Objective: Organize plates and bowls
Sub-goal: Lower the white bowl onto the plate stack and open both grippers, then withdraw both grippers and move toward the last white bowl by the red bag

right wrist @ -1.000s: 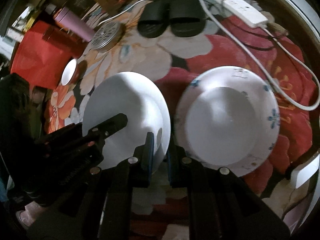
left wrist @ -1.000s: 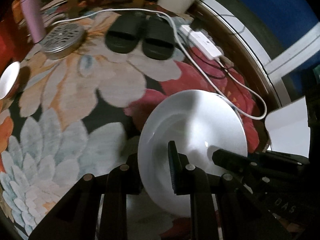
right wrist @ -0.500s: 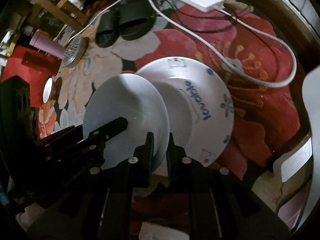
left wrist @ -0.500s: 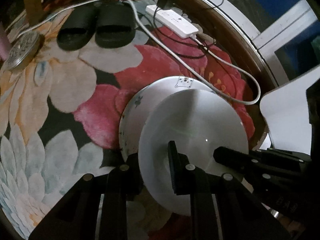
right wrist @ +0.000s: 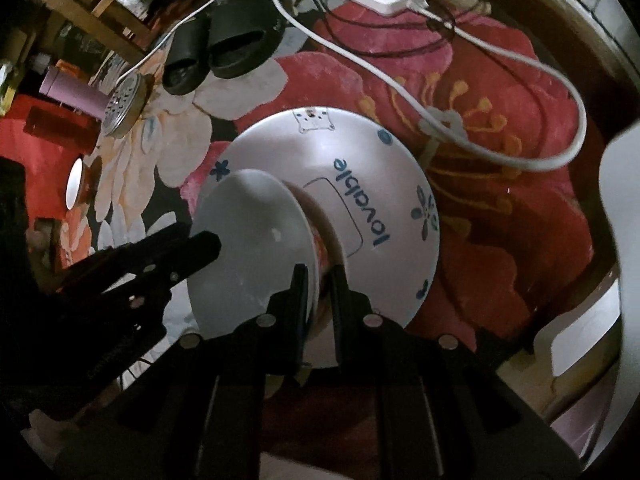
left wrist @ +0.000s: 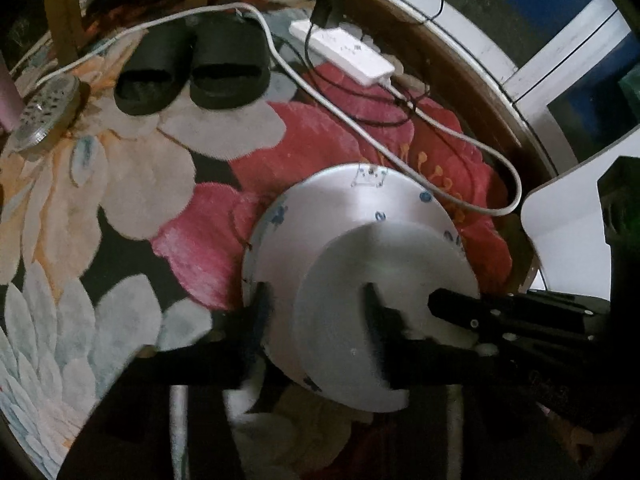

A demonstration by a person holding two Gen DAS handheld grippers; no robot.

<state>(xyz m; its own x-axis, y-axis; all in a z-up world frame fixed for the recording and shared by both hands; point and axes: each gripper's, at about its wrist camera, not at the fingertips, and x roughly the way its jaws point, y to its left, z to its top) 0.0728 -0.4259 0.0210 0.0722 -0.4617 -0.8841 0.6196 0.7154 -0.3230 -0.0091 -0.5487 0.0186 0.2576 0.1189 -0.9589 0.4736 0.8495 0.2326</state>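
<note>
A plain white plate [left wrist: 384,312] [right wrist: 256,252] is held tilted over a larger white plate with blue marks and the word "lovable" [right wrist: 360,184] [left wrist: 332,212] that lies on the flowered rug. My left gripper [left wrist: 316,304] is shut on the plain plate's near rim. My right gripper [right wrist: 318,284] is shut on the same plate's rim from the other side. Each gripper shows in the other's view as a black arm. A small white bowl [right wrist: 75,182] sits far left on the rug.
Black slippers [left wrist: 192,68] lie at the back of the rug [left wrist: 120,184]. A white power strip [left wrist: 344,56] and its cable [left wrist: 440,132] run past the plates. A metal perforated lid [left wrist: 44,108] and pink tumbler [right wrist: 74,92] sit at left. A white board [left wrist: 568,196] stands at right.
Both grippers carried the plain plate to the right, over the "lovable" plate, and lowered it closer. It now covers the larger plate's near part.
</note>
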